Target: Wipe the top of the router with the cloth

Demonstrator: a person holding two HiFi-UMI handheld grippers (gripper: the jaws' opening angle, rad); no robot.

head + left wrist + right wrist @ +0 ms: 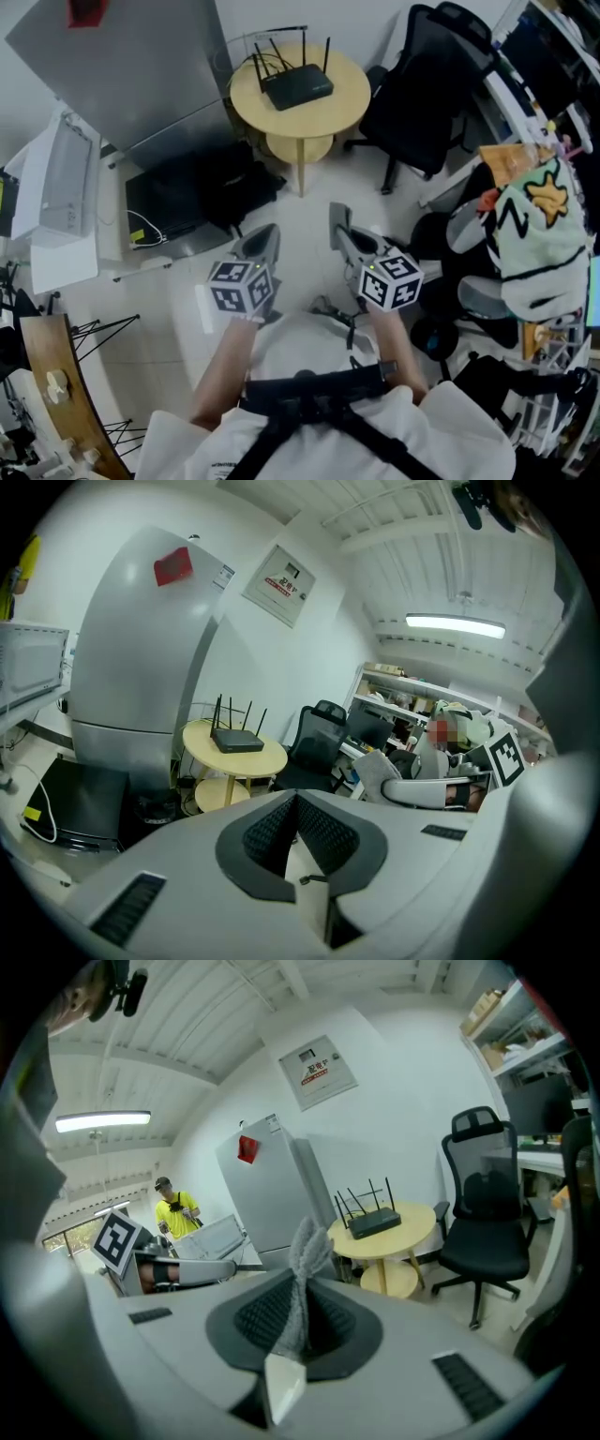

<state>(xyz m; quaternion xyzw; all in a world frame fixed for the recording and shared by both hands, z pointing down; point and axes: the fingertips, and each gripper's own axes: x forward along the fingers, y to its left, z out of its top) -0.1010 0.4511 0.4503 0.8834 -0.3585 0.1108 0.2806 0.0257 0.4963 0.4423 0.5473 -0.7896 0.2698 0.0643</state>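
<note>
1. Left gripper view: the left gripper's (pixel 295 806) jaws are pressed together, their ribbed pads meeting along a seam with nothing between them. Well beyond them, across open floor, the router (pixel 235 742) sits on a round pale-wood tabletop (pixel 270 760). It is black, with four antennas upright. A lower shelf (pixel 217 793) hangs under that top. A black office chair (pixel 317 742) stands just beside the table on the right. A tall grey cabinet (pixel 131 658) stands close on the left and bears a red label (pixel 173 566). The print on the wall notice (pixel 281 585) is too small to read.

2. Right gripper view: the right gripper's (pixel 298 1299) jaws are closed on the cloth (pixel 309 1246), a grey ribbed fold that stands up out of the pads. The router is far ahead on the tabletop, set towards its left, and the rim nearest the chair is bare. A person in a yellow shirt (pixel 173 1211) stands far off at the left. The same notice hangs high on the wall, again unreadable.

3. Head view: both pairs of jaws point towards the table, held side by side low in front of the body, each with its marker cube uppermost. Pale floor (pixel 309 211) lies open between them and the table's leg. The router rests near the middle of the tabletop, well apart from both grippers. A low black unit (pixel 173 202) sits on the floor left of the path, and cluttered shelves (pixel 553 56) crowd the right.
</note>
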